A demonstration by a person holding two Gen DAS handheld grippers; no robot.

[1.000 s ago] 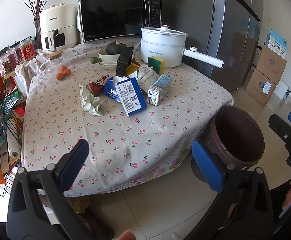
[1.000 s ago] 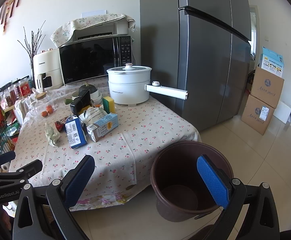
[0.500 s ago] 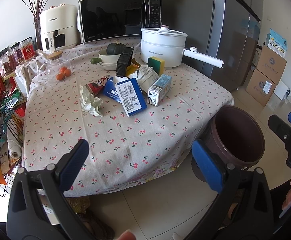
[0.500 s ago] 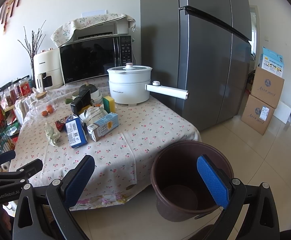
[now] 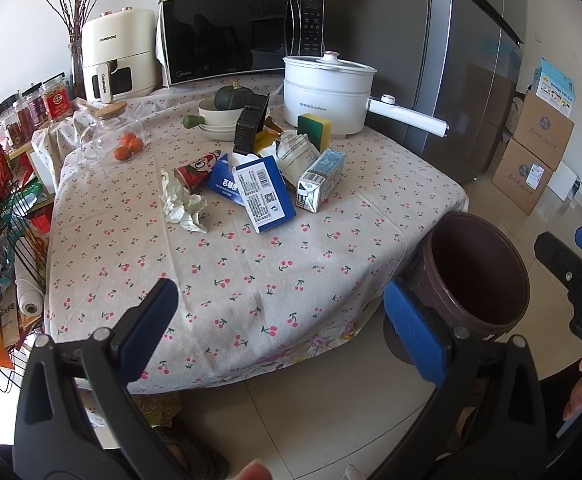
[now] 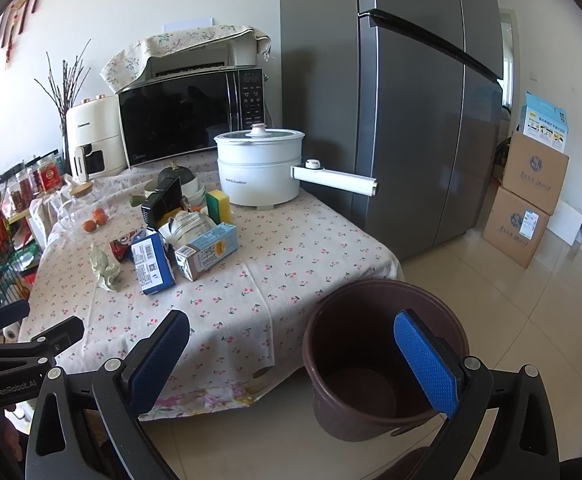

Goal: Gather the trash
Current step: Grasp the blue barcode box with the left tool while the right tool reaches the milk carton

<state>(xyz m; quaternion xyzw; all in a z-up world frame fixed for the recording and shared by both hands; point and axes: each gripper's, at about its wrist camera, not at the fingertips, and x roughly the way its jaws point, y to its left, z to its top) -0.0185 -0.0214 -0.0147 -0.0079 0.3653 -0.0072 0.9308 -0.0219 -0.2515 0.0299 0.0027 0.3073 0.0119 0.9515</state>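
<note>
Trash lies in a heap mid-table: a crumpled paper (image 5: 183, 204) (image 6: 105, 266), a blue box with a barcode label (image 5: 265, 196) (image 6: 151, 264), a light-blue milk carton (image 5: 321, 180) (image 6: 207, 251), a red snack wrapper (image 5: 195, 170) and a crinkled white bag (image 5: 297, 152). A brown empty bin (image 5: 477, 276) (image 6: 379, 356) stands on the floor at the table's right corner. My left gripper (image 5: 279, 326) is open and empty, short of the table's near edge. My right gripper (image 6: 291, 360) is open and empty, near the bin.
On the cherry-print tablecloth (image 5: 251, 272) stand a white electric pot (image 5: 327, 94) with a long handle, a sponge (image 5: 314, 126), a bowl with a squash (image 5: 227, 108), a glass jar with oranges (image 5: 117, 132), a microwave (image 5: 243, 36) and an air fryer. A fridge (image 6: 411, 120) and cardboard boxes (image 6: 531, 200) are on the right; a cluttered rack on the left.
</note>
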